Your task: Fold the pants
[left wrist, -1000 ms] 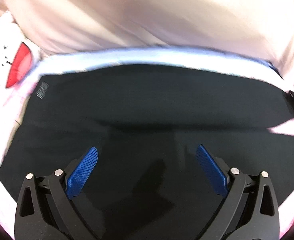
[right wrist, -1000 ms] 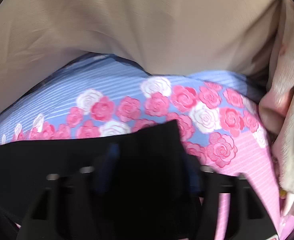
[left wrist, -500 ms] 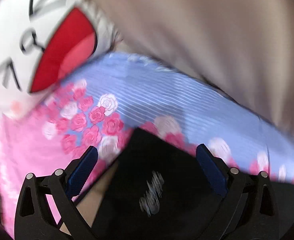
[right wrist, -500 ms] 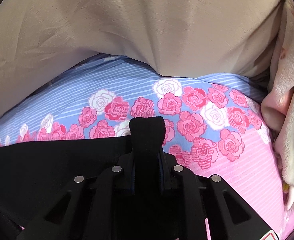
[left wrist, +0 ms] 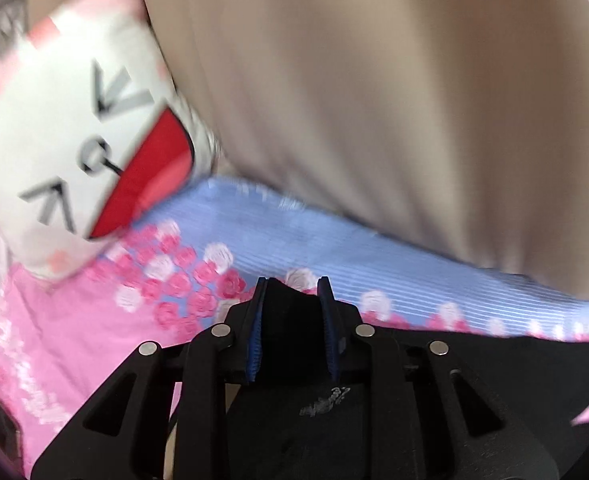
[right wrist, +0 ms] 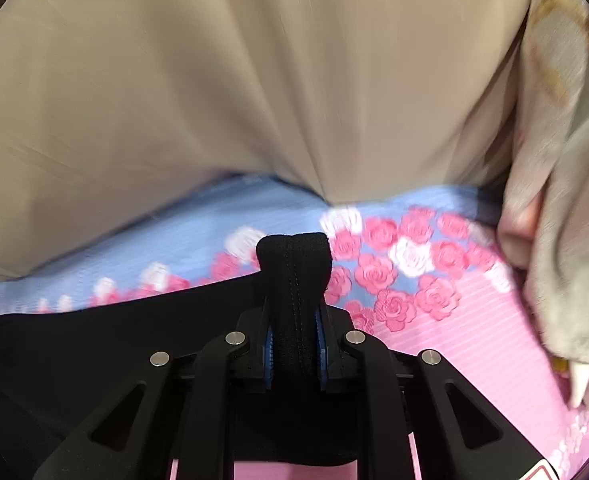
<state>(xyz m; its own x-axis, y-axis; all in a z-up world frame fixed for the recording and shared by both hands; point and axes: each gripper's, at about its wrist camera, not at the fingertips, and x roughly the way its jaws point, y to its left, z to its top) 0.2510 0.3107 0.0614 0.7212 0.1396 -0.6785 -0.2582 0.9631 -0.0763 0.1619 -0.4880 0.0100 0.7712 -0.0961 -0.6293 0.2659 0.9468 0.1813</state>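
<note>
The black pants [right wrist: 94,340] are spread on the floral sheet [right wrist: 474,340], near its blue far edge. One far corner is pinched by the closed left gripper [left wrist: 292,300], the other by the closed right gripper [right wrist: 294,292]. A fold appears ready to be carried over; how much folding is done cannot be told.

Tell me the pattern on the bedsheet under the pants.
Pink and white roses on the bedsheet, blue stripes behind, pink nearer; clearest in the right wrist view.
</note>
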